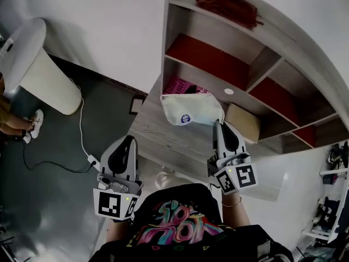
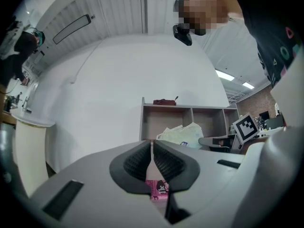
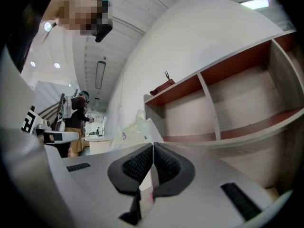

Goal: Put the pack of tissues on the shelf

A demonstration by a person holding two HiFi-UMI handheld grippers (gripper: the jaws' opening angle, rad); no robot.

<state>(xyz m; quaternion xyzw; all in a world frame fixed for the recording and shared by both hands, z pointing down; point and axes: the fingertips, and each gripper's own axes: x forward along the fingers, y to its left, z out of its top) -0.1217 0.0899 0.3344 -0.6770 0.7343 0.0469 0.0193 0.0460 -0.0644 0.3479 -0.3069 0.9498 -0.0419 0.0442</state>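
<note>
The pack of tissues (image 1: 191,109), a white soft pack with a blue round label, hangs in front of the shelf unit (image 1: 256,64) at its lower compartments. My right gripper (image 1: 218,123) is shut on the pack's lower right corner; in the right gripper view the pack (image 3: 135,129) shows left of the closed jaws (image 3: 153,148), with a thin white edge pinched between them. My left gripper (image 1: 131,140) is lower left of the pack, apart from it, shut and empty. Its own view shows the pack (image 2: 183,134) ahead, past the closed jaws (image 2: 152,144).
A pink box (image 1: 182,85) and a cardboard box (image 1: 244,121) sit in the shelf's lower compartments. A red cloth (image 1: 226,4) lies on the top board. A white cylindrical appliance (image 1: 32,64) with a cable (image 1: 82,141) stands on the floor at left.
</note>
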